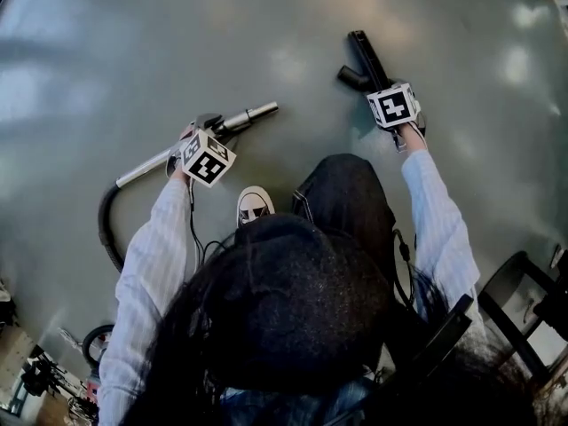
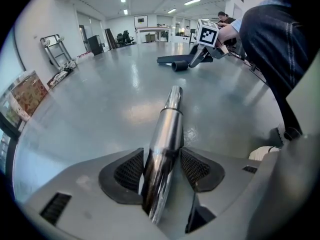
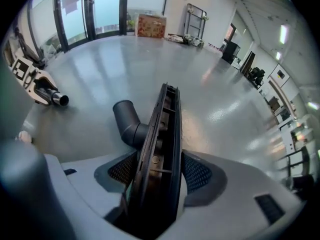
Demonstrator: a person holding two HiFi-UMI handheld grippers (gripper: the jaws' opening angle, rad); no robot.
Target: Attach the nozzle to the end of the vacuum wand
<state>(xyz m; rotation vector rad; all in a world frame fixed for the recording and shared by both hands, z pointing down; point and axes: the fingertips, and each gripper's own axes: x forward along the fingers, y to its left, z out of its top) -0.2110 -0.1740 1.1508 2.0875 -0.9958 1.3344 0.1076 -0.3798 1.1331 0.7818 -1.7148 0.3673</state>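
Note:
The chrome vacuum wand (image 1: 253, 114) lies on the grey floor, its black hose (image 1: 105, 224) curling back at the left. My left gripper (image 1: 207, 131) is down over it, jaws open wide, and the wand (image 2: 167, 129) runs between its pads (image 2: 131, 170), its bare end pointing away. To the right lies the black floor nozzle (image 1: 362, 56), neck pointing left. My right gripper (image 1: 383, 89) straddles its long bar; in the right gripper view the nozzle (image 3: 162, 129) fills the gap between the pads (image 3: 196, 174), and I cannot tell whether they press on it.
The person's white-toed shoe (image 1: 254, 204) and dark-trousered knee (image 1: 346, 193) sit between the two arms. A black chair (image 1: 524, 300) stands at the right behind. A trolley (image 2: 52, 46) and boxes (image 3: 151, 25) line the far walls. Open floor lies between wand end and nozzle.

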